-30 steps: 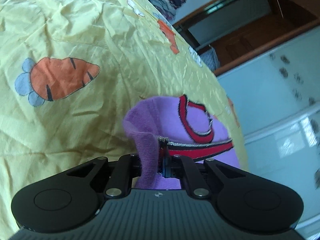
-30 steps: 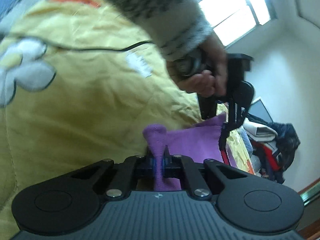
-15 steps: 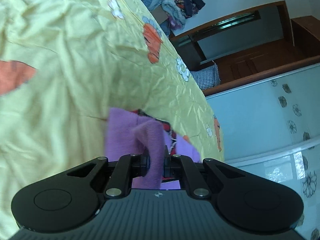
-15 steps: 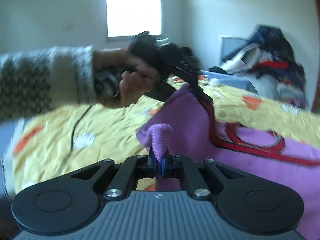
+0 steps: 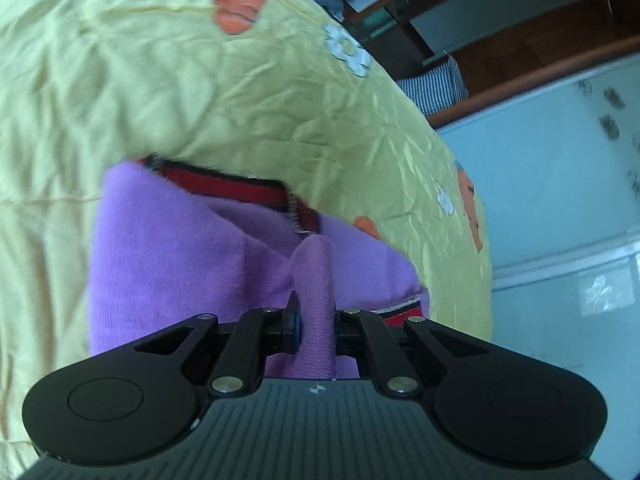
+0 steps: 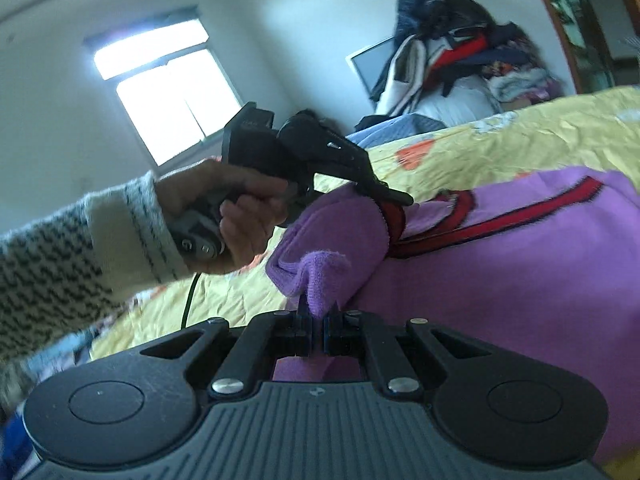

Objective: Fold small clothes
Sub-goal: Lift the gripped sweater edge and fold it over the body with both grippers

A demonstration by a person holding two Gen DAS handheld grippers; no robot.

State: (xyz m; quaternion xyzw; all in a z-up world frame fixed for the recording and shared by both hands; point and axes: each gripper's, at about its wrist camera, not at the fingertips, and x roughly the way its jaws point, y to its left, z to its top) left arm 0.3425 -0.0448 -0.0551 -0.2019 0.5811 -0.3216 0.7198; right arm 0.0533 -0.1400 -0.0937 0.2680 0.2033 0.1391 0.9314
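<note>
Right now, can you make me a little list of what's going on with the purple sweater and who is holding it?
garment: purple sweater with red trim
surface: yellow bedspread with carrot prints
left tool: shut on a pinched fold of the sweater
right tool: shut on another fold
person: hand in a knitted sleeve grips the left tool's handle
background: heap of clothes, bright window
fold: not finished

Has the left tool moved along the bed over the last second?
Yes. In the left wrist view the left tool, shut on the purple garment, has travelled toward the clothes pile end: the orange carrot print slid back.
</note>
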